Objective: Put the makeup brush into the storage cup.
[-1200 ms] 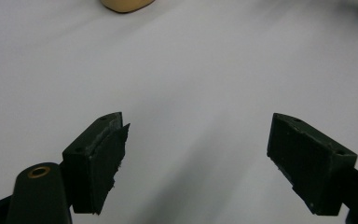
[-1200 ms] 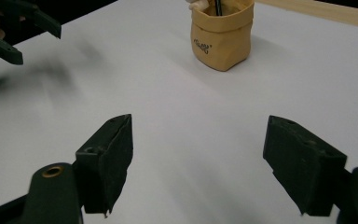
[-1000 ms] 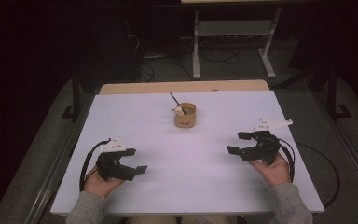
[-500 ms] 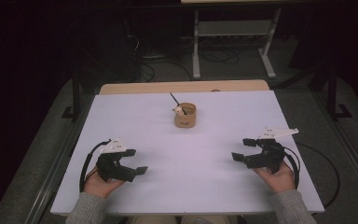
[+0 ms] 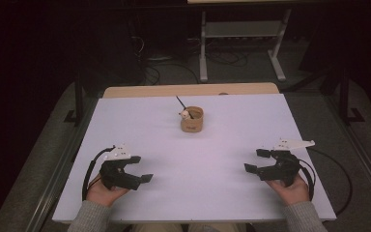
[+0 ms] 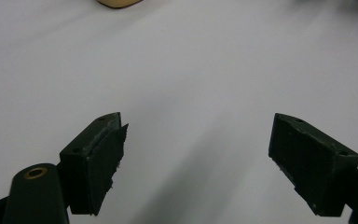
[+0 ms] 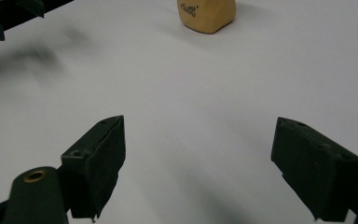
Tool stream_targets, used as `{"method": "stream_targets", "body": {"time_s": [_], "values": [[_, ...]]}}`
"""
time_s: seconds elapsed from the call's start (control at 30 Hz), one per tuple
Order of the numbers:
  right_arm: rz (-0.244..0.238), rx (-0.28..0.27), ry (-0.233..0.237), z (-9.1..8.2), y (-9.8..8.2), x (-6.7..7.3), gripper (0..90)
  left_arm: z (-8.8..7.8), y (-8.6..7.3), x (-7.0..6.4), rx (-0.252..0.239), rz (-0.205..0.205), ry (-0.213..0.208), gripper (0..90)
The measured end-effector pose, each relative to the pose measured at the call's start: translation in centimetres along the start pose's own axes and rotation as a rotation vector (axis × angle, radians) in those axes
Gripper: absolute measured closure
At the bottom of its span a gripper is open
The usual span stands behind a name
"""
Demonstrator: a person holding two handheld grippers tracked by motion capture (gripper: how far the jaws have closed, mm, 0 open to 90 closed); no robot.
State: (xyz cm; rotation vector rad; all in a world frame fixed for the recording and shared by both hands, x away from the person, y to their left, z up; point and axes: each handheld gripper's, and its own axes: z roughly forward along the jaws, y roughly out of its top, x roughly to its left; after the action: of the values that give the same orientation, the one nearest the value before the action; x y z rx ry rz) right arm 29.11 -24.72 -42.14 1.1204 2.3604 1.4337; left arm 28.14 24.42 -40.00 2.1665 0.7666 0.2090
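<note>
Grippers rest low over the near part of the white worktop, one by each near corner, both with jaws spread wide and nothing between them. In the high view the left gripper sits near the left edge, held by the left hand from below, its jaws pointing toward the middle of the worktop. The right gripper sits near the right edge, held by the right hand, its jaws pointing back toward the left.

A small tan cup stands upright near the far edge of the worktop, about midway between the left and right edges. A thin dark stick leans out of it toward the far left, and a small pale lump sits at its rim; what that lump is cannot be told. The cup is well apart from both grippers, farther from the person than either and between them across the worktop.

In the left gripper view the open left gripper has bare worktop between its jaws, and the base of the cup barely shows at the top edge. In the right gripper view the right gripper is likewise open over bare worktop, with the cup well ahead at the top, dark lettering on its side.
</note>
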Motion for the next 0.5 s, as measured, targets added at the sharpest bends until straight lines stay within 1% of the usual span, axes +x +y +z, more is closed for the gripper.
{"method": "stream_targets", "body": {"time_s": [0.5], "values": [[-0.003,-0.019,-0.005,-0.86,-0.60,0.27,15.6,0.19,-0.21,-0.23,0.010,0.005,-0.003,17.3]]}}
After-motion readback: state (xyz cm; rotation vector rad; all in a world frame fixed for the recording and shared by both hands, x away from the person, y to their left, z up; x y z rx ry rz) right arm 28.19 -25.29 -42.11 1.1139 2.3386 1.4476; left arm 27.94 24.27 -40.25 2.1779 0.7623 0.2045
